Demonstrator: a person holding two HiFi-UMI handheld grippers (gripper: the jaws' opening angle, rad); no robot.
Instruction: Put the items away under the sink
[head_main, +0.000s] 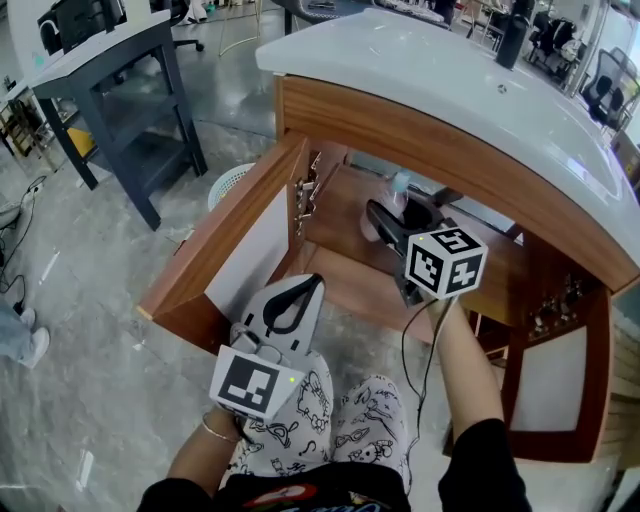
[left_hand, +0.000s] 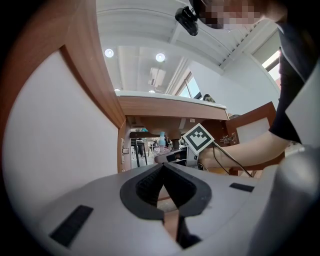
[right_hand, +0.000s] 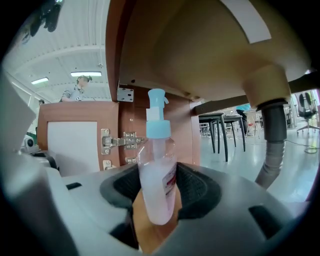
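Far off to the left stands a dark table (head_main: 130, 110), and a white basket (head_main: 232, 180) sits on the floor just behind the left door (head_main: 225, 250) of the sink cabinet (head_main: 420, 130). That door stands wide open toward the person. Close beside it, low over the person's lap, the left gripper (head_main: 308, 283) points level at the opening, its jaws pressed together with nothing in them.

Further right, the right gripper (head_main: 383, 212) reaches in over the cabinet's wooden floor (head_main: 340, 215). Its jaws are spread fairly wide and clamped on one bottle (right_hand: 159, 185), clear, with pale pink liquid and a light blue pump top. The bottle leans slightly and its base looks clear of the wood. To the right of the bottle and farther in, a grey drain pipe (right_hand: 272, 140) drops from the underside of the basin; it is the one thing crowding the space. The white counter (head_main: 450, 80) overhangs it all.

At the far right the right door (head_main: 560, 370) also stands open. In all there are two doors, two grippers, one bottle and one pipe.
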